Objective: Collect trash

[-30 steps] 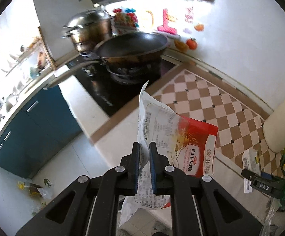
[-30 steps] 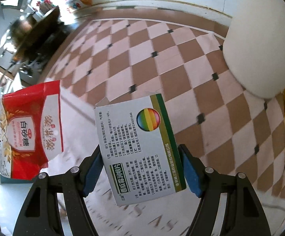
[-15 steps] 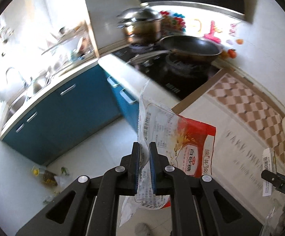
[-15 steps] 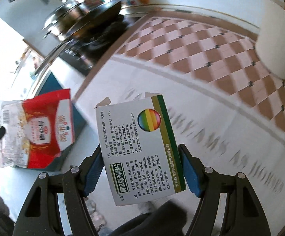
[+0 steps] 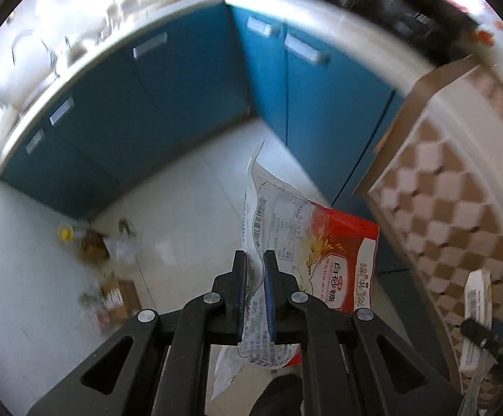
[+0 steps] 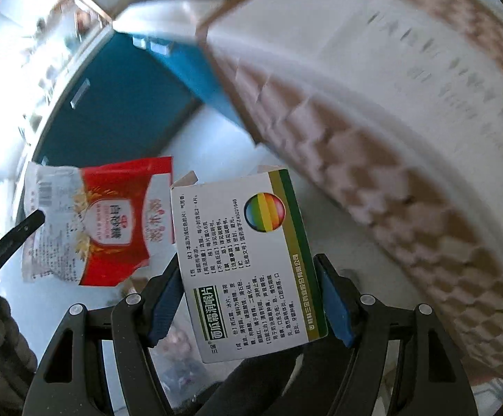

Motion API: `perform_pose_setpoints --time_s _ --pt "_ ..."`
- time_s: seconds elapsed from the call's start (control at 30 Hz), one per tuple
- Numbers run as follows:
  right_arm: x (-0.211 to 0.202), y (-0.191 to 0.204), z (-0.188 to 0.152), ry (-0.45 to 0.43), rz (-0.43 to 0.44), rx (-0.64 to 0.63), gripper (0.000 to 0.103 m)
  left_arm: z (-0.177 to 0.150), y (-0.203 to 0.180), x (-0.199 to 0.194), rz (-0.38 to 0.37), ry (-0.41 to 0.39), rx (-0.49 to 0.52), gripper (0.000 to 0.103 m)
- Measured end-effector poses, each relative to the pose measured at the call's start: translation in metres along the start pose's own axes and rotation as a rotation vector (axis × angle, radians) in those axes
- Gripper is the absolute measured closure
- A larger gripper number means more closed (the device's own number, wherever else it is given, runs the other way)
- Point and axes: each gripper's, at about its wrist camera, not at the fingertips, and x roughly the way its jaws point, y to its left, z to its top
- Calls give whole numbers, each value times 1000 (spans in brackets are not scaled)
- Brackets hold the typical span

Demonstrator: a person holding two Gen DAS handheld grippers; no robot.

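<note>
Left wrist view. Left gripper (image 5: 255,291): pointed steeply down over a pale tiled floor (image 5: 189,201), jaws pressed together on the crumpled white edge of a red-and-white plastic bag (image 5: 321,253). The bag hung in the air, its printed red panel fanned out to the right of the fingers and a twisted white tail rising above them. Blue cabinets (image 5: 168,104): an L-shaped run with pale handles, under a white countertop edge (image 5: 324,10), meeting at an inner corner at the top of the view. Checkered mat (image 5: 459,201): brown and cream, lying over the countertop at the right, its edge past the counter's front. Floor litter (image 5: 105,263): a loose cluster near the cabinet foot at the left, including a clear bag, a small cardboard piece and something yellow; details blurred. A white carton (image 5: 477,315), seen edge-on at the far right, sat in a dark tool that I took to be the other gripper.

Right wrist view. Right gripper (image 6: 251,308): jaws set wide, blue pads pressed on both long edges of a white medicine box (image 6: 244,263) with a rainbow disc and green stripe, held flat toward the camera above the floor. The red-and-white bag (image 6: 109,222) hung to the left, beside the box, a dark finger (image 6: 19,235) at its white edge. The checkered mat (image 6: 390,173) filled the right side, motion-blurred. Blue cabinets (image 6: 119,104) stood behind.
</note>
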Motion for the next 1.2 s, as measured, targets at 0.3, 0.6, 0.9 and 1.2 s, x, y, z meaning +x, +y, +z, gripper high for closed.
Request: perform_pose_setpoints --time_s 0.3,0.6,0.9,1.2 --pt "198 10 -6 139 -42 -28 29 -22 -18 225 -22 208 -66 96" --pt "396 -38 7 223 -49 1 29 -49 -45 405 -96 365 -87 93" --pt "499 -59 31 269 -3 5 28 -57 -53 436 -117 368 -51 39" --pt "477 -44 36 233 -42 -37 1 -49 -33 375 -53 292 -15 4"
